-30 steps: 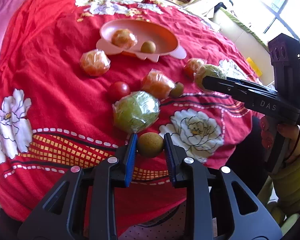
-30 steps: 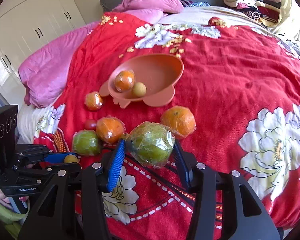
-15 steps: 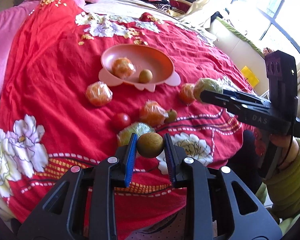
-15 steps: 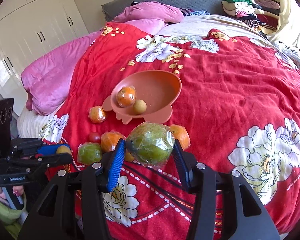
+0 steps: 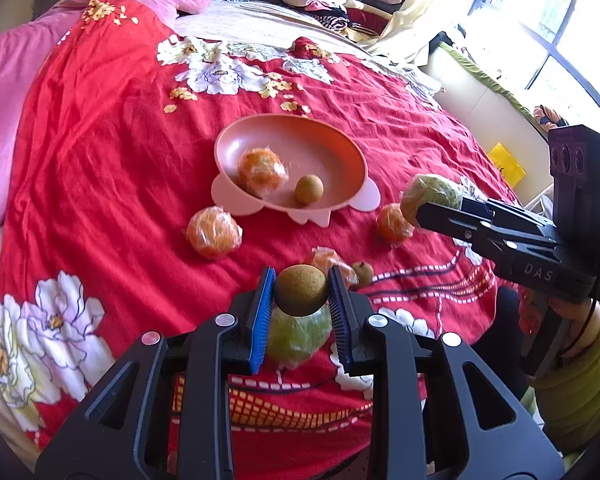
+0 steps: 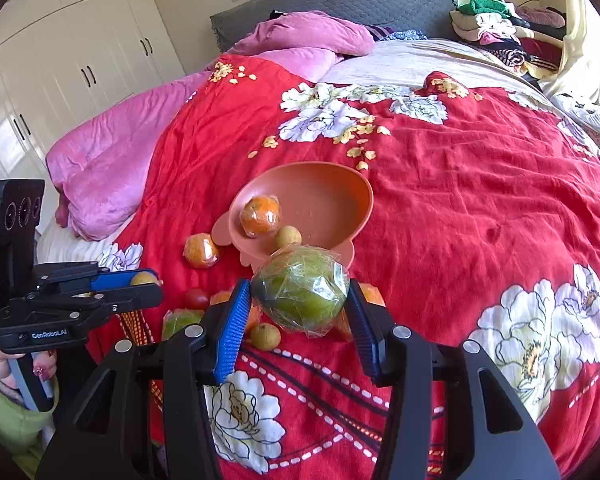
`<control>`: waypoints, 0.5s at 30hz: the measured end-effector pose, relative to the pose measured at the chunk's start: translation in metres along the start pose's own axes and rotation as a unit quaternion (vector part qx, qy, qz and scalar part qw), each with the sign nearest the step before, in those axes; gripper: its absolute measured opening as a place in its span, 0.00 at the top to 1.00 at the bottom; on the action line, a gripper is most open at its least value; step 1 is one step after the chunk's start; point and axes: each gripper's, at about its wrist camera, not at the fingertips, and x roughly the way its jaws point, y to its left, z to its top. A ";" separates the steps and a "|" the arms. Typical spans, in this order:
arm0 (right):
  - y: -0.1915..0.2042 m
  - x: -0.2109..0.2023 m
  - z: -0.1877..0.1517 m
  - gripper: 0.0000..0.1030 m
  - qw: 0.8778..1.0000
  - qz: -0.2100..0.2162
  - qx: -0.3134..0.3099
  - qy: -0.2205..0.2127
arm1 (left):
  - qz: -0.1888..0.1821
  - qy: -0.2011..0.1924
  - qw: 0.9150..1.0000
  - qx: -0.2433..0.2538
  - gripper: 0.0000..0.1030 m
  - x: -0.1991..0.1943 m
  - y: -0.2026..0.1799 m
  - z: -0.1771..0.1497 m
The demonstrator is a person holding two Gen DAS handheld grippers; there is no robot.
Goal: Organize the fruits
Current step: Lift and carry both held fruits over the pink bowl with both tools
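Bright daylight from window (image 5: 560, 20), blown-out glare, sharp focus, fisheye-bent edges

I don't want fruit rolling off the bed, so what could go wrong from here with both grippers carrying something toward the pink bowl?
The wrapped green fruit sits in slick film, so it may slip from the right gripper. The pink bowl rests on soft red bedding and could tip when fruit drops in.

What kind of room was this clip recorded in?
A bedroom, almost certainly: the fruit lies on a bed's red floral quilt, with a grey padded headboard, a pink duvet and white wardrobes behind it.
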 end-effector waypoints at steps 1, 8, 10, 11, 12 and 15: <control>0.000 0.001 0.001 0.55 1.000 0.000 0.000 0.000 | 0.001 -0.001 1.000 0.001 0.81 0.001 0.000 0.002; -0.001 0.007 0.006 0.55 1.000 0.002 -0.002 0.001 | 0.005 -0.002 1.000 0.001 0.81 0.012 0.003 0.018; -0.003 0.010 0.007 0.55 1.000 0.001 0.000 0.002 | 0.005 -0.003 1.000 0.001 0.81 0.014 0.003 0.022; -0.003 0.011 0.008 0.55 1.000 0.002 0.000 0.003 | 0.005 -0.003 1.000 0.001 0.81 0.015 0.003 0.024; -0.004 0.012 0.008 0.55 1.000 0.001 0.001 0.003 | 0.005 -0.003 1.000 0.002 0.81 0.017 0.003 0.026; -0.007 0.015 0.010 0.55 1.000 0.001 0.001 0.004 | 0.006 -0.003 1.000 0.001 0.81 0.022 0.003 0.033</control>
